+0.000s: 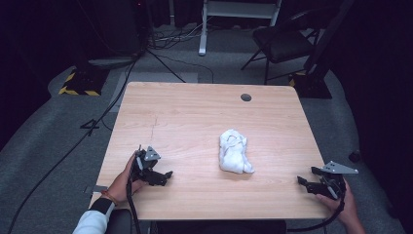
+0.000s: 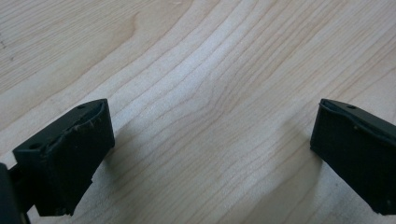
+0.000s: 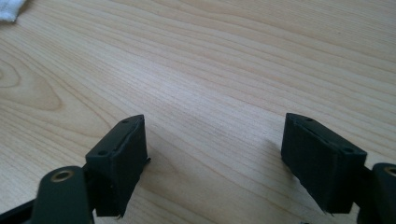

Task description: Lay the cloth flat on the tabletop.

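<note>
Cloth (image 1: 234,151) looks soft, light, crumpled mid-table; pinch an edge fold. Left gripper (image 1: 163,178) and right gripper (image 1: 306,184) flank it, jaws wide, empty.

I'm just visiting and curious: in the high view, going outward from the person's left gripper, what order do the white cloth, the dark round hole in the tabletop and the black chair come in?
From the left gripper:
1. White cloth, crumpled at mid-table, to its right.
2. Dark round hole, near the table's far edge.
3. Black chair, on the floor beyond the table.
</note>
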The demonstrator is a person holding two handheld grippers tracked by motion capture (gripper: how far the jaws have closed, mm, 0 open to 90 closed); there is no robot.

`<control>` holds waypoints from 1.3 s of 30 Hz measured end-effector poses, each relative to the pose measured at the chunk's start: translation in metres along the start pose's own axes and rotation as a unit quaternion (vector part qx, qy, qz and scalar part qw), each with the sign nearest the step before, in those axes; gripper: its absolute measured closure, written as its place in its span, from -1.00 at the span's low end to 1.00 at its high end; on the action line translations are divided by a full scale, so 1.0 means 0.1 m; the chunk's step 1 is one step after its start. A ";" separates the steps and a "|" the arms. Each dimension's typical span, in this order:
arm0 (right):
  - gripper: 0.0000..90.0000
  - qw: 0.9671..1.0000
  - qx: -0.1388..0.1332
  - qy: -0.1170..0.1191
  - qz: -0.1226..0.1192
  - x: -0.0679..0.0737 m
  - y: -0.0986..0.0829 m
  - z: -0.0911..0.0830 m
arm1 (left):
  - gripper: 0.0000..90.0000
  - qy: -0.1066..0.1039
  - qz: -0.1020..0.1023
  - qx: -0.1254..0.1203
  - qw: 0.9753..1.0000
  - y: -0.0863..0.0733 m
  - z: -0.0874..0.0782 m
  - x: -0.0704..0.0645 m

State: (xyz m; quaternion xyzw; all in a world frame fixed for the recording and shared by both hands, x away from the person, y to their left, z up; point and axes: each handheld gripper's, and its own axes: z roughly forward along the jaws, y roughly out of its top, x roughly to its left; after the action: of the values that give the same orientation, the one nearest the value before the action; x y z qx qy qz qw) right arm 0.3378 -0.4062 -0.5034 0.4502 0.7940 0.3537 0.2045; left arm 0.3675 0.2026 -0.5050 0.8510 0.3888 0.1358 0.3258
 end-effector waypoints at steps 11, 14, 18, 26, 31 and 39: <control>-0.51 1.000 0.005 -0.001 -0.018 0.02 0.04 0.01 | -1.00 -0.029 0.037 0.001 0.999 0.07 0.06 -0.03; -0.39 1.000 0.004 -0.005 -0.020 0.03 0.08 0.03 | -1.00 -0.038 0.048 0.001 0.998 0.13 0.12 -0.09; -0.31 1.000 -0.007 0.011 -0.027 0.08 0.20 0.05 | -0.99 -0.055 0.068 0.000 0.996 0.24 0.21 -0.15; -0.12 0.996 -0.029 0.029 -0.079 0.36 0.66 0.09 | -0.96 -0.075 0.087 -0.001 0.993 0.44 0.38 -0.25; -0.07 0.991 -0.040 0.065 -0.110 0.69 0.96 0.21 | -0.81 -0.081 0.091 -0.006 0.993 0.59 0.49 -0.29; -0.03 0.979 -0.029 0.122 -0.162 1.19 1.12 0.49 | -0.52 -0.110 0.107 -0.009 0.988 0.85 0.67 -0.42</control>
State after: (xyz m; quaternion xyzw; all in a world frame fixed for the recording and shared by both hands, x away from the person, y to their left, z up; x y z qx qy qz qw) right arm 0.3724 -0.2472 -0.4529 0.2634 0.8647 0.3908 0.1736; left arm 0.4211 0.1001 -0.4985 0.8945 0.2559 0.0793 0.3580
